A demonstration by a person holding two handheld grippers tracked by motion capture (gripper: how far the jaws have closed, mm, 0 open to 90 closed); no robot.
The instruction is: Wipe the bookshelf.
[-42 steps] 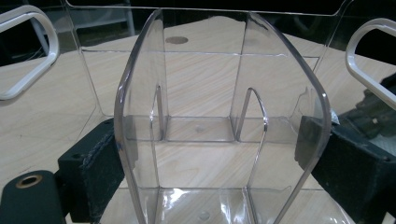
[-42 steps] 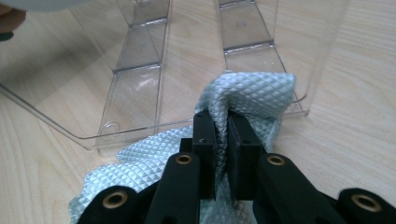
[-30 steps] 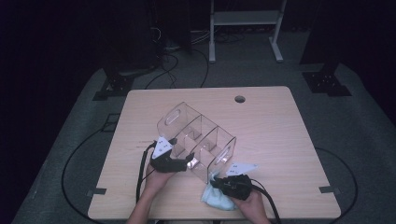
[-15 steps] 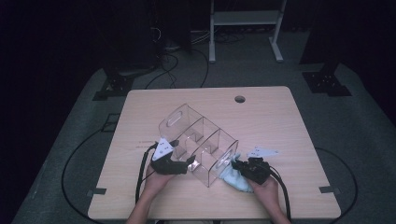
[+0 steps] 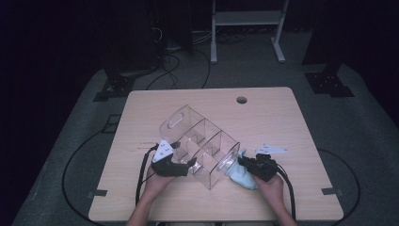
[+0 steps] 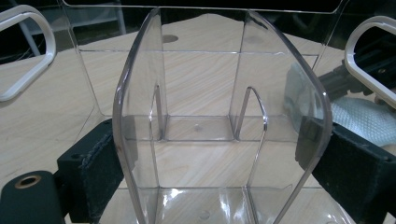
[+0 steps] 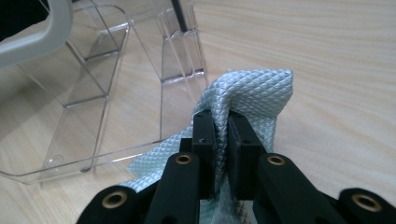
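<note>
My high camera hangs above my side of the wooden table [image 5: 282,117] and looks forward and down, far enough to take in the whole top and the dark floor beyond. The camera on my left gripper [image 6: 205,177] sits very close, looking level through the clear acrylic organizer [image 6: 219,116] held between its jaws. The camera on my right gripper [image 7: 222,135] looks down along its jaws at the pale blue cloth [image 7: 257,93]. All three views share the organizer; the cloth appears in each too.
</note>
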